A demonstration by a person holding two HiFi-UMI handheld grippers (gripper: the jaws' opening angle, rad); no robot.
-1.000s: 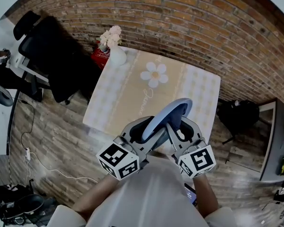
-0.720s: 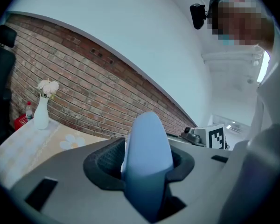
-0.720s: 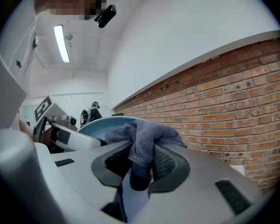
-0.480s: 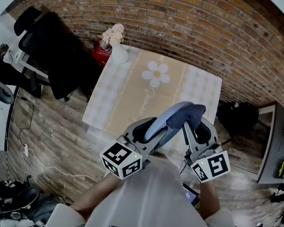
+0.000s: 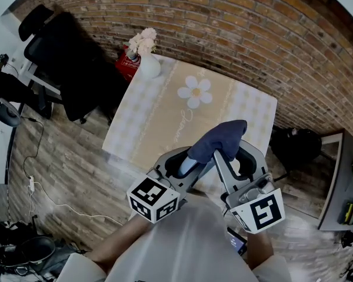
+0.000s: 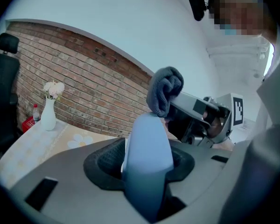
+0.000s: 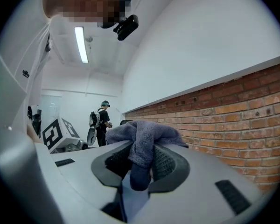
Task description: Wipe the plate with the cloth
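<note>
Head view, lower centre: the left gripper [image 5: 179,164] is clamped on a pale blue plate [image 6: 147,155] held on edge. The right gripper [image 5: 230,156] pinches a dark grey-blue cloth [image 5: 219,138] that lies against the plate's upper rim, above the near edge of the table [image 5: 153,122].

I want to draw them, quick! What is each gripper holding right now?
Left gripper: jaws shut on the light blue plate.
Right gripper: jaws shut on the dark cloth.
</note>
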